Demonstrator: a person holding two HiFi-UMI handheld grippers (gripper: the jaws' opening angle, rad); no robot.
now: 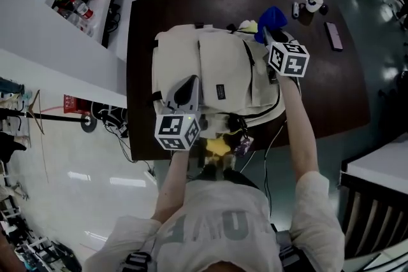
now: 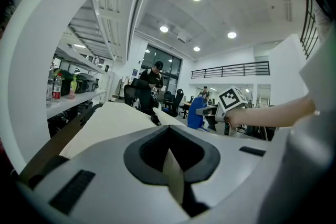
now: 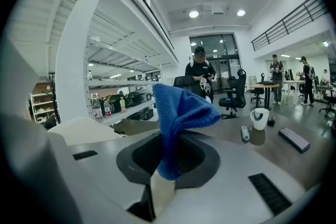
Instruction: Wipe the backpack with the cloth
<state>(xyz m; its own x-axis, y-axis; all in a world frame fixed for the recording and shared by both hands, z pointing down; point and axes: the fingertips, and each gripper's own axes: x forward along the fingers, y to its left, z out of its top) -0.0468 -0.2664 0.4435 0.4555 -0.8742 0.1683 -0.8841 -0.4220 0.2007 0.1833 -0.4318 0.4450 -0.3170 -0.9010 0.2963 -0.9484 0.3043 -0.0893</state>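
- Dark brown table [image 1: 344, 92]: carries everything.
- Cream fabric backpack [image 1: 223, 67]: flat on table. Bulk lies left of right claw [image 1: 270, 38] and nearer person. Near-left part sits under left claw [image 1: 186, 93].
- Blue terry cloth [image 1: 273, 17]: pinched in right claw's closed jaws, tuft past tips, over backpack's far-right edge.
- Left claw: jaws together, nothing seen between.
- Judgement: right claw does wiping. Stroke goes down, then left toward left claw.

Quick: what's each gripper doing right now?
Left gripper: closed, nothing between its fingers.
Right gripper: closed on the blue cloth.
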